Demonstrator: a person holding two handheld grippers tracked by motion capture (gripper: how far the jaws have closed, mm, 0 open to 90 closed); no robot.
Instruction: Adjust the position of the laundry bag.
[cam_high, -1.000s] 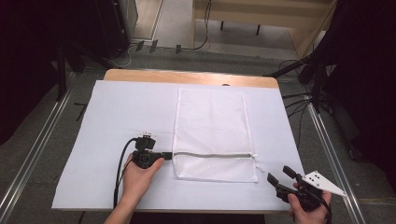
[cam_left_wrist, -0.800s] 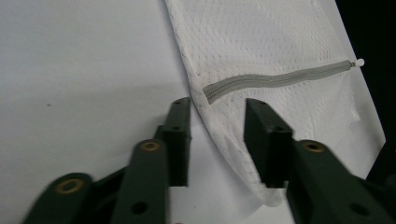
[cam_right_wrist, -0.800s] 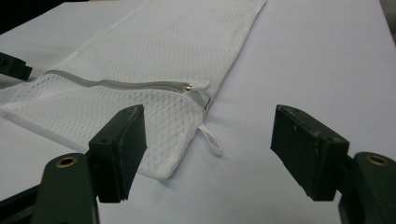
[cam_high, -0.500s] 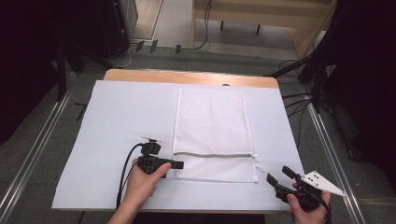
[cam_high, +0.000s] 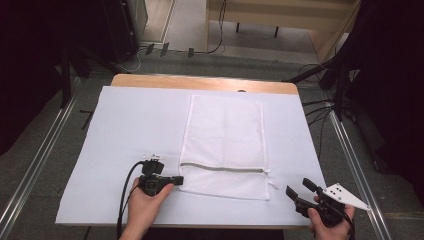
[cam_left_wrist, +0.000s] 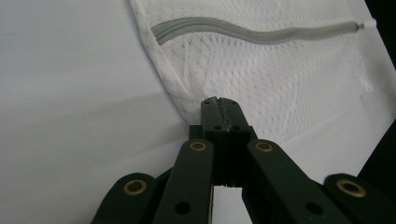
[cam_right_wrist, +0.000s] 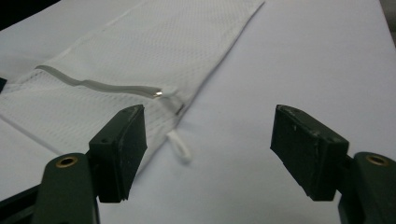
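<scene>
Seen from above, left gripper (cam_high: 176, 180) with fingers clenched, just closed, tips at the near left edge of the flat white mesh zip bag (cam_high: 225, 145) on the white-covered counter (cam_high: 125, 130), pinch itself unclear even close up, right gripper (cam_high: 299, 189) released nearby, zip pull (cam_right_wrist: 159, 93) beyond.

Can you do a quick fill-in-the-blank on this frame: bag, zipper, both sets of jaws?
1. The left gripper has its jaws ____ at the edge of the white mesh bag.
2. The right gripper has its jaws ____, with nothing between them.
3. The bag's grey zipper is ____.
4. The bag lies on a ____ sheet covering the table.

Missing words: shut; open; closed; white
</scene>
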